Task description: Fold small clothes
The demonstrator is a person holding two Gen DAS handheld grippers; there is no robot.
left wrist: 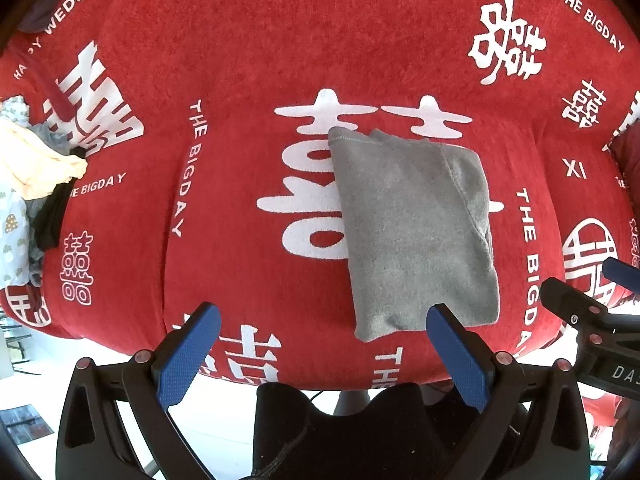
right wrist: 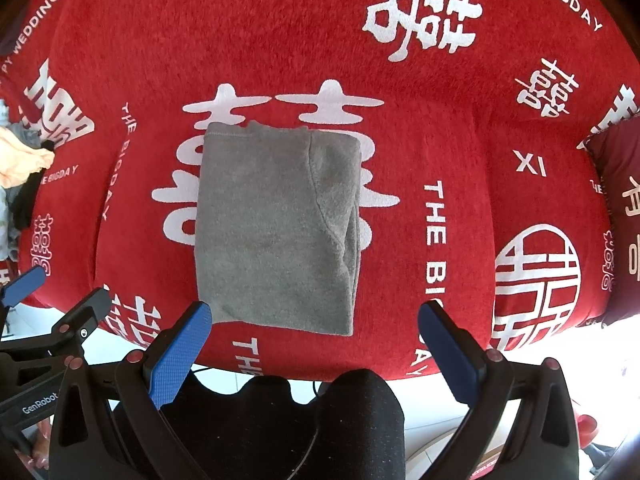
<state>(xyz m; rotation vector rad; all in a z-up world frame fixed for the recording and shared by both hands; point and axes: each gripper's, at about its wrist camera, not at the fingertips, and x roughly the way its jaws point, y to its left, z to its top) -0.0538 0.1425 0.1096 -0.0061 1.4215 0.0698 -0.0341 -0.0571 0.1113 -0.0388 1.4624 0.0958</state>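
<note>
Grey fleece garment, folded into a compact rectangle, lies flat near the middle of a surface covered by a red cloth printed with white double-happiness characters and "THE BIGDAY" lettering; the support under the cloth is hidden. One stitched hem runs along the garment's far edge, and a curved seam shows on its right side. Left gripper hangs above the near edge of the cloth with its blue-padded fingers spread wide, holding nothing; the garment's near left corner sits just ahead of its right finger. Right gripper likewise wide open and empty, fingers straddling the garment's near edge from above. A heap of unfolded small clothes, cream, black, grey and patterned white, rests at the far left edge, well apart from the grey piece.
</note>
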